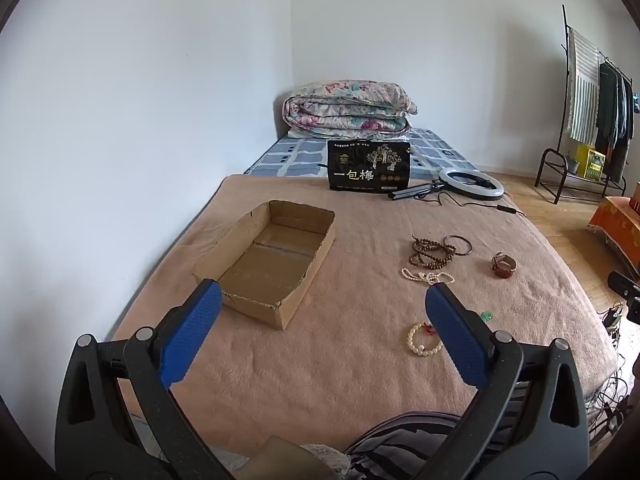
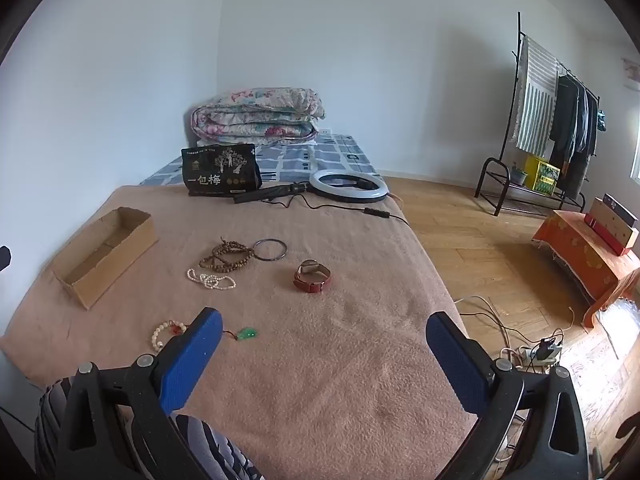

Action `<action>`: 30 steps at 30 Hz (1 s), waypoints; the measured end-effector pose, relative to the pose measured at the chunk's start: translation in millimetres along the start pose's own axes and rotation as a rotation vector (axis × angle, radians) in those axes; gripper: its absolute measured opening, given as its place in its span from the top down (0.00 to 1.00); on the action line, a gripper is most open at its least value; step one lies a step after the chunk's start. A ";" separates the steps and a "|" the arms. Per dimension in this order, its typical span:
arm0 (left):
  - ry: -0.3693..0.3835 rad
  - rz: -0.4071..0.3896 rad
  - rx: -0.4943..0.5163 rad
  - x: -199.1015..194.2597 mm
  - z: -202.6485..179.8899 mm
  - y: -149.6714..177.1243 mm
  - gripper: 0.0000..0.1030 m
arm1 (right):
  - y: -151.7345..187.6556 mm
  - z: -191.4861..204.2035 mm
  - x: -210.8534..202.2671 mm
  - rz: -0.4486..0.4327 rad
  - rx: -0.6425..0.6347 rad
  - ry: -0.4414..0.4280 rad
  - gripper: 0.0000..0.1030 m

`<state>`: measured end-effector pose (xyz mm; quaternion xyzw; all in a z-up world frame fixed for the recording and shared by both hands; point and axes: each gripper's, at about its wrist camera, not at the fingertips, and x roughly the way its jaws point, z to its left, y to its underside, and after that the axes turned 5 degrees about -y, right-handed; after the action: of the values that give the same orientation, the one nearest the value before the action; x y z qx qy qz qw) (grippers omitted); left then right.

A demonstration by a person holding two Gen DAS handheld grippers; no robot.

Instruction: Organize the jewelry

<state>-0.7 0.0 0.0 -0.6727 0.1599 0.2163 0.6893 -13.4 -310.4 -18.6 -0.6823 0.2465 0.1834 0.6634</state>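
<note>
Behind the cardboard box (image 1: 272, 264), a black bag (image 1: 369, 165) reads "一包梅"; both hand-held grippers gape, empty.

A folded floral quilt (image 1: 348, 110) lies at the far end of the bed (image 2: 320, 360), against the wall corner. In front of it stands a black packet (image 1: 369, 165) with gold print, and just beside that a white ring light (image 2: 349, 185) lies flat, its cable trailing toward the bed's edge. A clothes rack (image 2: 556, 120) stands by the far wall, on the wooden floor (image 2: 480, 240).
</note>
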 end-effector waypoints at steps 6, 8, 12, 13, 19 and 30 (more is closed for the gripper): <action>-0.004 0.001 0.004 -0.5 0.1 -2.8 0.00 | 0.2 -2.1 -1.1 -0.021 0.012 -0.004 0.00; -0.005 0.001 0.004 1.5 2.5 -3.3 0.00 | 0.4 -1.9 -1.0 -0.018 0.009 -0.004 0.00; -0.007 -0.005 0.011 1.1 1.7 -1.5 0.00 | 3.8 5.5 -2.6 -0.012 0.009 -0.011 0.00; -0.009 -0.006 0.010 1.3 1.8 -1.3 0.00 | 0.2 -0.7 3.4 -0.003 0.032 -0.020 0.00; -0.014 -0.009 0.006 -2.8 6.1 -2.6 0.00 | -4.0 1.3 3.1 -0.007 0.021 -0.020 0.00; -0.014 -0.006 0.006 1.1 5.5 -1.8 0.00 | -7.5 1.2 3.4 -0.008 0.020 -0.024 0.00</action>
<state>0.8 5.6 1.3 -0.6695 0.1537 0.2181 0.6932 -6.2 -309.6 -14.5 -0.6744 0.2375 0.1863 0.6738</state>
